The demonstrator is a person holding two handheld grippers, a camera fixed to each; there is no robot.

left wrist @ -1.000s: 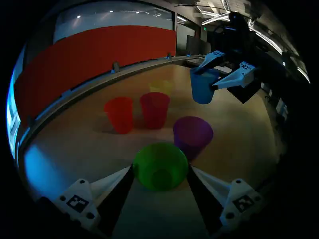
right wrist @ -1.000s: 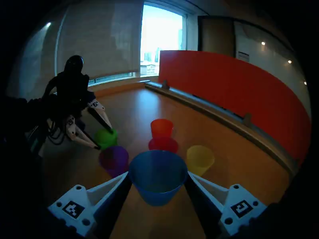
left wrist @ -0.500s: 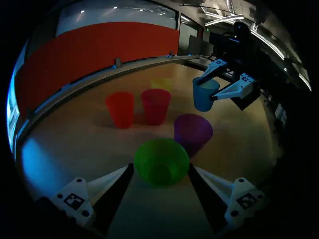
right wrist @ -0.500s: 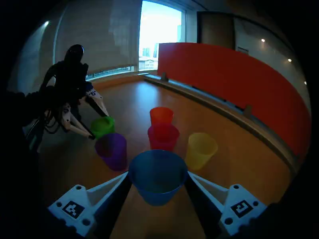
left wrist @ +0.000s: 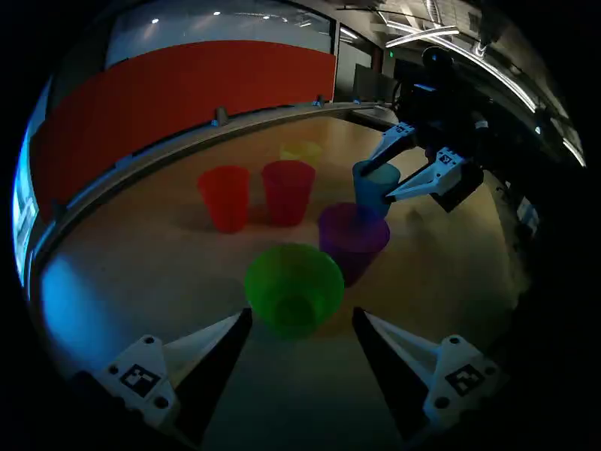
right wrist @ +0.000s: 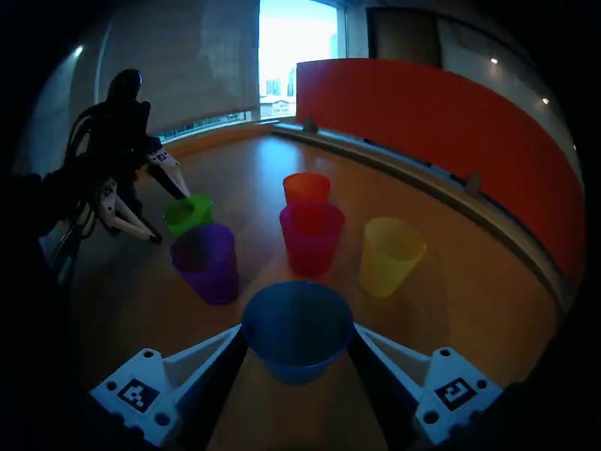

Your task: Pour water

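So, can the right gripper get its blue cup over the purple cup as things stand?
Probably yes. The right gripper holds the blue cup close beside the purple cup, with nothing between them; the red cup and yellow cup stand off to the side.

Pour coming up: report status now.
Right gripper shut on blue plastic cup, upright. Left gripper straddles green plastic cup, grip unclear. Purple plastic cup stands between them.
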